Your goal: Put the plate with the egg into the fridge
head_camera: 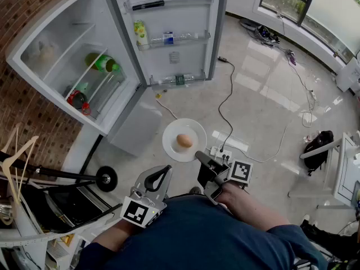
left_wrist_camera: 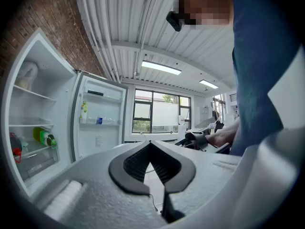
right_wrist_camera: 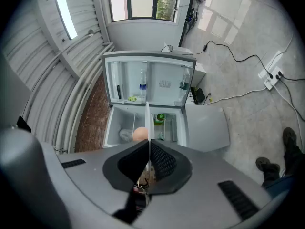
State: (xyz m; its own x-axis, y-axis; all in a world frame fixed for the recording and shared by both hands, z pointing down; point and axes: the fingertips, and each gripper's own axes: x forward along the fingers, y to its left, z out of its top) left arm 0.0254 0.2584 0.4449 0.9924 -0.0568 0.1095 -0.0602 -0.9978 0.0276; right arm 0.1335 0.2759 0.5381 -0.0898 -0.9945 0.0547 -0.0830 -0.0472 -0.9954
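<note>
A white plate with a brown egg on it hangs above the floor, in front of the open fridge. My right gripper is shut on the plate's near rim. In the right gripper view the plate shows edge-on between the jaws, the egg to its left and the fridge beyond. My left gripper is held low beside it with nothing in it. Its tips meet in the left gripper view.
The fridge door stands wide open with bottles in its racks. A green bottle and a red item lie on the fridge shelves. A power strip and cables lie on the floor. A cluttered rack is at left.
</note>
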